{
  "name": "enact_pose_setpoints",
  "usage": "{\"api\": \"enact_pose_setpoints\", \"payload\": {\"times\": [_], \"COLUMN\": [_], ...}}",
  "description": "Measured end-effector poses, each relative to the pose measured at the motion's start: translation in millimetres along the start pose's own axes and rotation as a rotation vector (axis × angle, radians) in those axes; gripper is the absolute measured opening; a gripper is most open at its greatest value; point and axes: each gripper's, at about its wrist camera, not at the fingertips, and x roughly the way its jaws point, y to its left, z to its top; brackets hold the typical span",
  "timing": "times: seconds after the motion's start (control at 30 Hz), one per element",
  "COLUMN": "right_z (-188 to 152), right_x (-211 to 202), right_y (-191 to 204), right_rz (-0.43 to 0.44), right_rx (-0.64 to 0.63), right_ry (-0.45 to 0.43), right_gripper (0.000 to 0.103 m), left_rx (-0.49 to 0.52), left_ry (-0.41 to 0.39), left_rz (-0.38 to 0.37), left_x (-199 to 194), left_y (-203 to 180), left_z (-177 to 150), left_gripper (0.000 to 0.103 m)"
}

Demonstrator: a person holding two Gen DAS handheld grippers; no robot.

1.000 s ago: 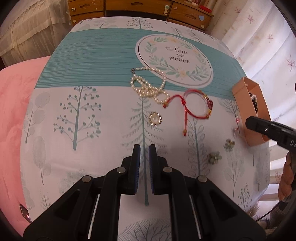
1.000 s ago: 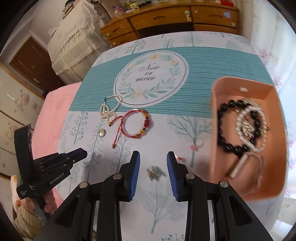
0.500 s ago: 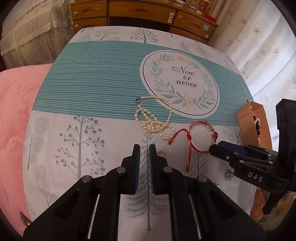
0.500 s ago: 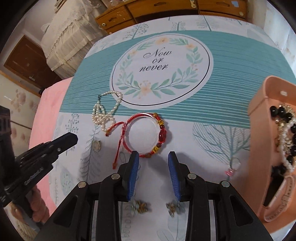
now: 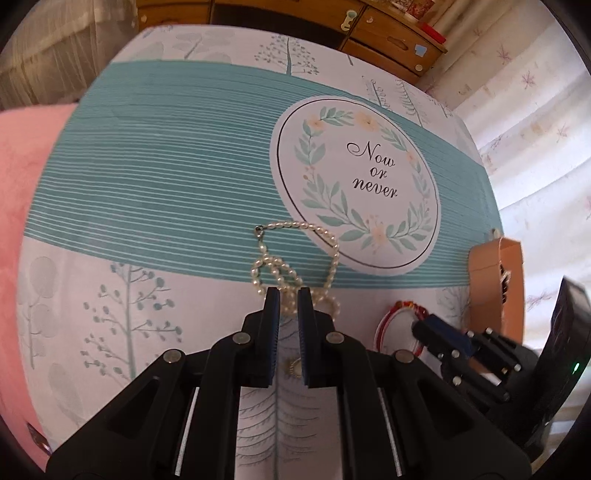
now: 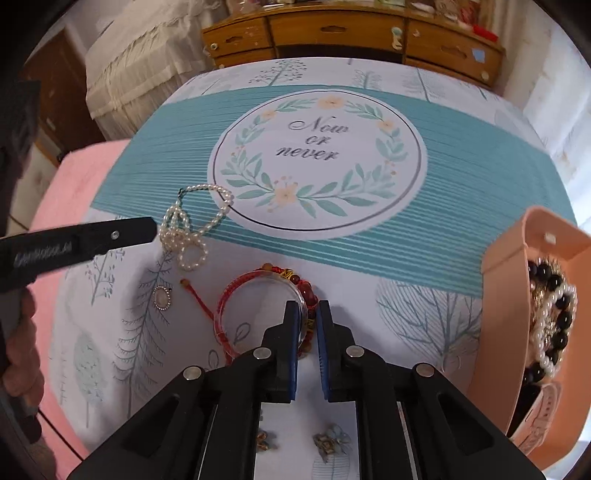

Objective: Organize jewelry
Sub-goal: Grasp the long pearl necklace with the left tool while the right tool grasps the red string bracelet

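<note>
Far wall: a wooden dresser (image 6: pixel 354 33) with rows of drawers, small items along its top.
Left: a cream lace-trimmed cover (image 6: pixel 147 55) over furniture, and a dark wooden door (image 6: pixel 48 85).
Right: pale curtains (image 5: pixel 535 122) with a pink leaf print, daylight glowing through.
Near left: pink bedding (image 5: pixel 26 155).

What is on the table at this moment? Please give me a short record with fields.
surface: tablecloth with tree print and "Now or never" circle
left gripper: nearly shut, tips at the pearl necklace
right gripper: narrow gap, around the beaded side of the red bracelet
box: peach, at the right, holds black and pearl bead strands
loose pieces: round pendant; two small earrings near the right gripper
</note>
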Motion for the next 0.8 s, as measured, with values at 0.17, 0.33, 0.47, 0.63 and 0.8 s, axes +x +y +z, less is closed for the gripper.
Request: {"api": "enact_pose_setpoints", "payload": {"times": [0.17,0.33,0.47,0.63,0.8], "right_z": [-3.5,-7.4,-8.5,-12.7,-18.9], "right_x": [-12.5,-24.0,-31.1,-43.0,-54.5], "right_y": [-10.2,-12.0,-12.9,-16.8,-25.3], "right_rz": [0.034,0.052,0.072,0.086,0.105], "right_rx": [0.025,0.042,0.048,0.065,0.098], "right_ry": [-0.014,-0.037,-0.047,-0.062,-0.071], "right_gripper": [0.009,0.009,0.009,0.009,0.009], "left_rx": [-0.046,-0.075,-0.102,-0.117,-0.056], "left_ry": [0.011,0.017,0.049,0.077,0.096], "left_rz": [0.042,0.099,0.158,0.230,0.316], "left_x": [6.9,14.3,23.3,32.3,38.6], "left_y": [-2.3,-4.8,-5.8,-8.2,-22.5], "left_z": [13.6,21.6,22.8,23.5,22.4], "left_gripper": [0.038,0.060,0.060,0.053,0.029]}}
